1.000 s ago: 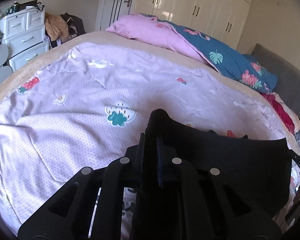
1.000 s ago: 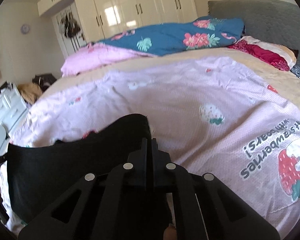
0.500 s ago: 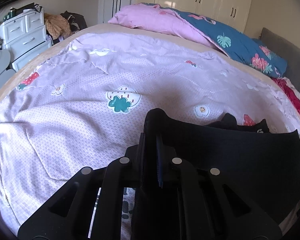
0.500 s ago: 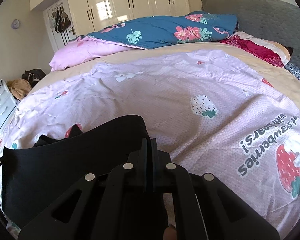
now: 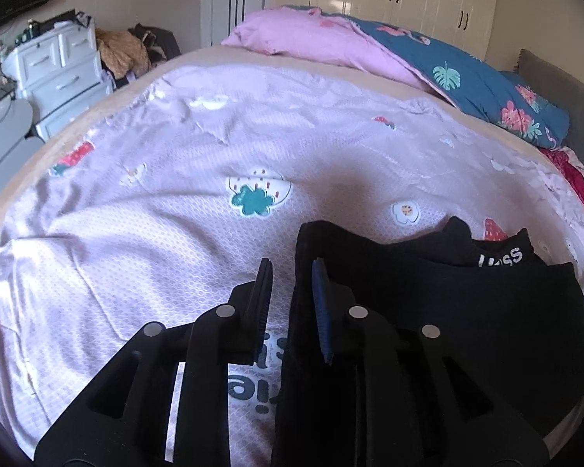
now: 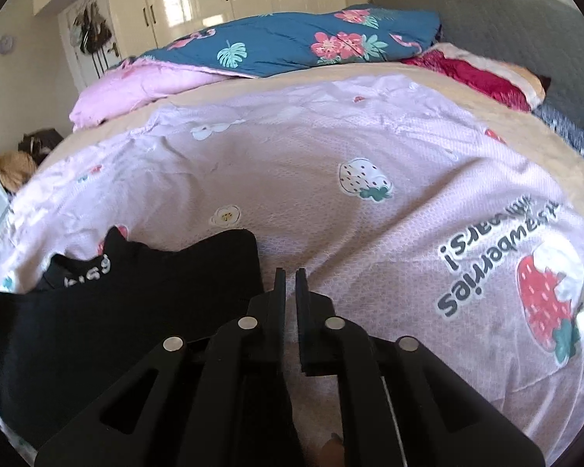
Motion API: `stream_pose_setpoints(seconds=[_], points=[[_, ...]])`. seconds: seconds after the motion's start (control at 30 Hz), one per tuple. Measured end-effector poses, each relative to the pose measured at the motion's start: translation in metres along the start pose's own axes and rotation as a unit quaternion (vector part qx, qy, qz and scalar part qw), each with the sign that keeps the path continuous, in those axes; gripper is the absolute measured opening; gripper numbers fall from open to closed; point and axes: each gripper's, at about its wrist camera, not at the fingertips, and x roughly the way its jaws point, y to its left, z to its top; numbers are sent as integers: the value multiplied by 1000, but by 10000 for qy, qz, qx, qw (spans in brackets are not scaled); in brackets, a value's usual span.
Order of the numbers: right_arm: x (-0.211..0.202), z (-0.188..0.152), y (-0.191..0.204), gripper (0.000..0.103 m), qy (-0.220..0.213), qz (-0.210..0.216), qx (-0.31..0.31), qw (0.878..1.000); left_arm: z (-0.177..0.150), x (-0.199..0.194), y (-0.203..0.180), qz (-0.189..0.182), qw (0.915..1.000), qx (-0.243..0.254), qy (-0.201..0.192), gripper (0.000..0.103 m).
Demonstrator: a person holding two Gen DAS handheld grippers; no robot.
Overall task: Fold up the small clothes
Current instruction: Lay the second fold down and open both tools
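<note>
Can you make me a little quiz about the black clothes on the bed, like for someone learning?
1. True or false: the left gripper is pinching the black garment.
2. What is printed on the pink sheet near the right gripper? A) strawberries B) cars C) fish
3. Fill in: white ____ show on the part of the black garment farthest from the grippers.

Key
1. False. Its fingers stand apart, and the cloth lies against only the right one.
2. A
3. letters
</note>
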Motion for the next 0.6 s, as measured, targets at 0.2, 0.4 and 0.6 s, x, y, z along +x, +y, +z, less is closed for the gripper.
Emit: stream_pose_setpoints(seconds=[0.2, 0.4, 0.6], points=[[-18, -4, 5, 24, -103, 250, -118, 9996, -4, -21, -4, -102, 9999, 68, -110, 32], [-36, -10, 16, 49, -193, 466, -317, 9982, -15, -33, -4, -253, 9997, 40, 45, 53], [-55, -15, 25, 71, -297, 673, -489, 9961, -23, -43, -15, -460, 9987, 153, 141, 70]])
